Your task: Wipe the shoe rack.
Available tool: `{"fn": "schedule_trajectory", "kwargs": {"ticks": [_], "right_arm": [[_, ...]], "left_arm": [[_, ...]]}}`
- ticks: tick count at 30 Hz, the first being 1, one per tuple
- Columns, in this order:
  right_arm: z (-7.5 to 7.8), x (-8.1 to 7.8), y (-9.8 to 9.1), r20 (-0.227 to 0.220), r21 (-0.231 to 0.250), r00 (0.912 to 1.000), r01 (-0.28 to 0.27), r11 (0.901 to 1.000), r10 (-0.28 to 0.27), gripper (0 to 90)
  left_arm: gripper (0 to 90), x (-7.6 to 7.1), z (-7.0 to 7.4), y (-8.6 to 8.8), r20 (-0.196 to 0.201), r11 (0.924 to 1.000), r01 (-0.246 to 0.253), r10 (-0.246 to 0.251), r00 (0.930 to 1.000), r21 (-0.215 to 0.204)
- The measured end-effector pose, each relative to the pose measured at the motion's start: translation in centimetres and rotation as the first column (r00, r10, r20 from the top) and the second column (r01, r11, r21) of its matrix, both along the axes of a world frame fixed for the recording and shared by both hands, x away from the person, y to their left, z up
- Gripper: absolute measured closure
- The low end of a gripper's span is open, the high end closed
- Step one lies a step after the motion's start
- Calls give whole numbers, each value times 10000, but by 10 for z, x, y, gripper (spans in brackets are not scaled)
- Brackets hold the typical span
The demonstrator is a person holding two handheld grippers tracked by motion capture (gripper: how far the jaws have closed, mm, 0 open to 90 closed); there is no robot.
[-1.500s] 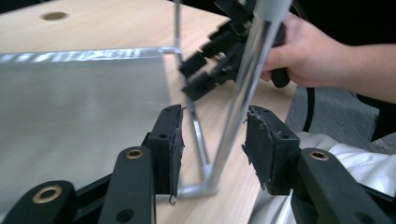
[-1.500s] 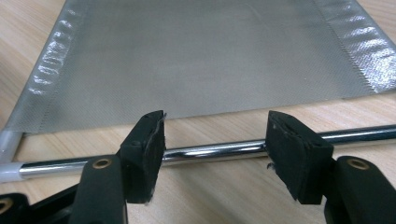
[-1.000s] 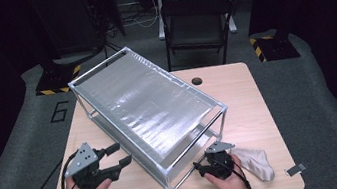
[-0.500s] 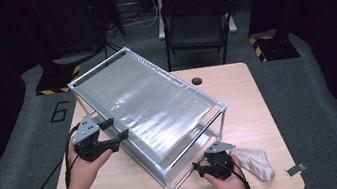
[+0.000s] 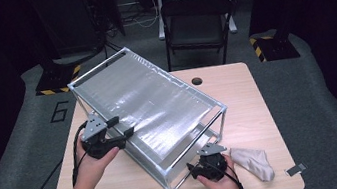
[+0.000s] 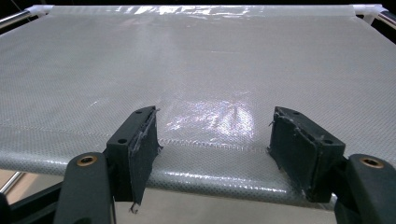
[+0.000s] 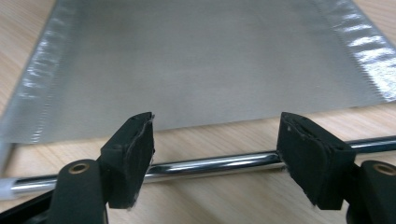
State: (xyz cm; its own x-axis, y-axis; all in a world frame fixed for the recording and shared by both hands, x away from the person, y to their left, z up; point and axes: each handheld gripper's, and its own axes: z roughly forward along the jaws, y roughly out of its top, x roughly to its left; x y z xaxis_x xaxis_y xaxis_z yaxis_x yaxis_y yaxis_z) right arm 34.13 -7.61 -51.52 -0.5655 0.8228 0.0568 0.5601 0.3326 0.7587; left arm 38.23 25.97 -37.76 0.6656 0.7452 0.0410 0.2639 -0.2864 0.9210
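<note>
On the wooden table [image 5: 253, 97] a two-tier rack [image 5: 151, 109] of chrome rods and silvery mesh shelves stands skewed, its far corner out past the table's far-left edge. At the rack's long left side the left gripper [image 5: 122, 130] reaches in at the rim of the top shelf [image 6: 196, 70]; its jaws stand wide and hold nothing, with the shelf's folded near edge showing between and beyond them in the left gripper view. At the rack's near end the right gripper [image 5: 194, 171] sits low on the table beside the near-right corner post. Its jaws have just been opening and stand apart; in the right gripper view the bottom rod [image 7: 210, 164] runs crosswise behind the pads, untouched as far as can be seen, and the lower shelf [image 7: 201, 60] lies beyond it. A beige cloth [image 5: 253, 161] lies just right of the right hand, near the front edge. Bare tabletop stays open to the rack's right and along the front-left strip.
</note>
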Motion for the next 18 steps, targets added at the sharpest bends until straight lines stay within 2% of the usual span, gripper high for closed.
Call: {"fn": "schedule_trajectory", "kwargs": {"ticks": [1, 2, 3, 4, 8, 9, 10, 12, 13, 14, 18], "right_arm": [[0, -1, -2, 13, -228, 9999, 121, 9997, -120, 269], [0, -1, -2, 13, -228, 9999, 121, 9997, -120, 269], [-1, -1, -5, 134, -508, 9996, 271, 9983, -265, 262], [-1, -1, -5, 134, -508, 9996, 271, 9983, -265, 262], [-3, -1, -14, -142, -185, 9977, 666, 9976, -668, 250], [-3, 0, -17, -78, -465, 9983, 577, 9972, -581, 250], [-3, 1, -19, -199, -271, 9969, 752, 9968, -758, 249], [-4, 2, -23, -257, -291, 9966, 777, 9965, -785, 232], [-5, 2, -25, -488, -25, 9939, 985, 9951, -985, 220], [-5, 2, -25, -488, -25, 9939, 985, 9951, -985, 220], [-7, 4, -27, -585, 83, 9904, 1262, 9920, -1255, 210]], "left_arm": [[319, -2, 0, -1, -5, 10000, -3, 3, 10000, 99], [319, -2, 0, -1, -5, 10000, -3, 3, 10000, 99], [319, -5, 0, -2, 1, 9999, -52, 52, 10000, 111], [318, -5, 0, -2, 1, 9999, -52, 52, 10000, 111], [318, -9, -1, -8, 21, 10000, -50, 50, 10000, -25], [318, -10, -1, -10, 7, 10000, -41, 41, 10000, 12], [319, -10, -2, -11, 35, 10000, -78, 78, 10000, 13], [319, -12, -2, -11, 72, 10000, -68, 68, 10000, -51], [319, -13, -3, -12, 103, 10000, -71, 71, 9999, -18], [320, -13, -3, -12, 103, 10000, -71, 71, 9999, -18], [319, -15, -3, -14, -48, 9995, 270, -271, 9996, -153]]}}
